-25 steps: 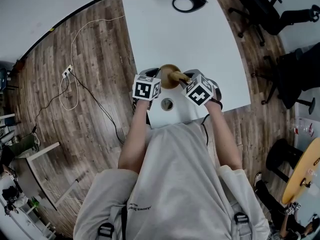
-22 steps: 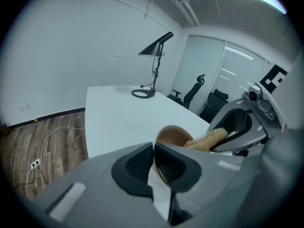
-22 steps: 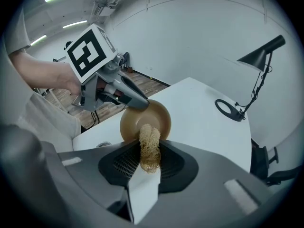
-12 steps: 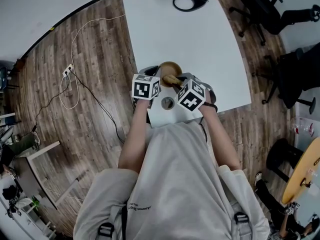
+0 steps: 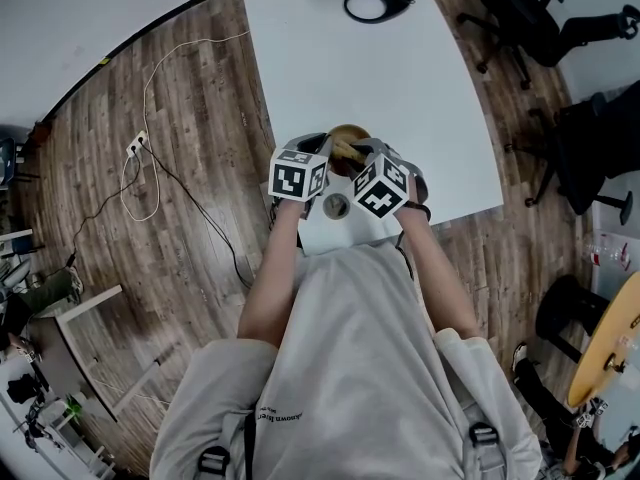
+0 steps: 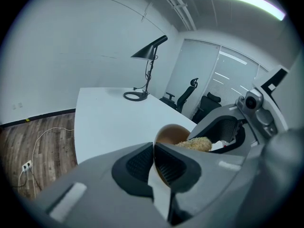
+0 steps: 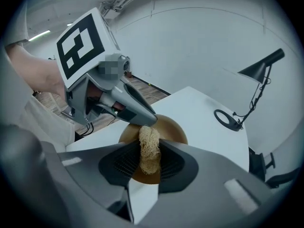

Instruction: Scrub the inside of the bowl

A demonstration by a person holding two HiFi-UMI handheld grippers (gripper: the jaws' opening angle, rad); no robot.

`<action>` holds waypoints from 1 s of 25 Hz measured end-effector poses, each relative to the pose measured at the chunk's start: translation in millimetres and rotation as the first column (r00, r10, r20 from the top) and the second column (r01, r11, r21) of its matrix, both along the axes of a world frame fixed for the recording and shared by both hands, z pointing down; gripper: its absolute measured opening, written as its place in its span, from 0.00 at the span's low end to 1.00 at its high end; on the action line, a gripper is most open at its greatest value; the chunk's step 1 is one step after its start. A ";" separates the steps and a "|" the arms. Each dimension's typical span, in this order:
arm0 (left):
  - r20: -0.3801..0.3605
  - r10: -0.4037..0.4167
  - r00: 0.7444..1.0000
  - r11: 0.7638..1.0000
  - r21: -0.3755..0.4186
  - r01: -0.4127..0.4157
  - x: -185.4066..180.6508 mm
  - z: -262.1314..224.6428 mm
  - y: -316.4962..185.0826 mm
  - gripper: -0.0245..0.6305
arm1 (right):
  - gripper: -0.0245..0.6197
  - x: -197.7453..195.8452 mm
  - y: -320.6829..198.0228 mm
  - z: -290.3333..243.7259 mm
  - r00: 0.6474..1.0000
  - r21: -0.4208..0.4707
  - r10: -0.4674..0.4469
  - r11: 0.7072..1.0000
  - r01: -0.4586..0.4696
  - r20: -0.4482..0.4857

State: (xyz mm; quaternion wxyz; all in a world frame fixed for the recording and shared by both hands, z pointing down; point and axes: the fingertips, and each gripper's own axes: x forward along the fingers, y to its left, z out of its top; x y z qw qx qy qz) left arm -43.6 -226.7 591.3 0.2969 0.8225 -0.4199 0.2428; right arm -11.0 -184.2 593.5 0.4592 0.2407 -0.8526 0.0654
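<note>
Left gripper [image 6: 153,150] jaws clamped on the rim of the brown bowl [image 6: 172,132], right gripper [image 7: 148,144] jaws pinching a scrubbing pad [image 7: 149,158] at its mouth, near edge of the white table [image 5: 400,68]; scrubbing apparently under way, not visibly complete.

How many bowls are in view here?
1. The brown bowl is at the near edge of the table, rim clamped in the left gripper; the right gripper holds a scrubber inside it. No other shows.

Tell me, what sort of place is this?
Most likely an office or meeting room: a large white table, a black desk lamp at its far end, and black office chairs beside it.
</note>
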 end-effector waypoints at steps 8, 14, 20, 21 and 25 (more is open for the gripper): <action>0.013 0.044 0.999 0.999 0.008 -0.044 10.3 -3.3 2.1 0.07 | 0.23 31.5 -23.8 -8.0 0.994 0.137 0.104 0.986 -0.098 -0.036; 0.034 0.038 0.999 0.999 0.026 -0.039 7.5 -5.4 0.9 0.07 | 0.23 44.1 -13.3 -4.2 0.988 0.145 0.123 0.983 -0.109 -0.091; 0.035 0.020 0.999 0.998 0.055 -0.022 4.9 -12.4 -4.6 0.07 | 0.22 29.5 11.2 6.0 0.990 0.080 0.121 0.990 -0.116 -0.068; 0.034 0.025 0.999 0.998 0.056 -0.027 7.1 -13.7 -4.9 0.07 | 0.22 27.3 13.0 5.9 0.991 0.075 0.121 0.990 -0.116 -0.058; 0.043 0.044 0.998 0.997 0.063 -0.046 13.3 -14.5 -4.7 0.07 | 0.22 17.9 12.3 0.6 0.994 0.063 0.113 0.992 -0.113 -0.008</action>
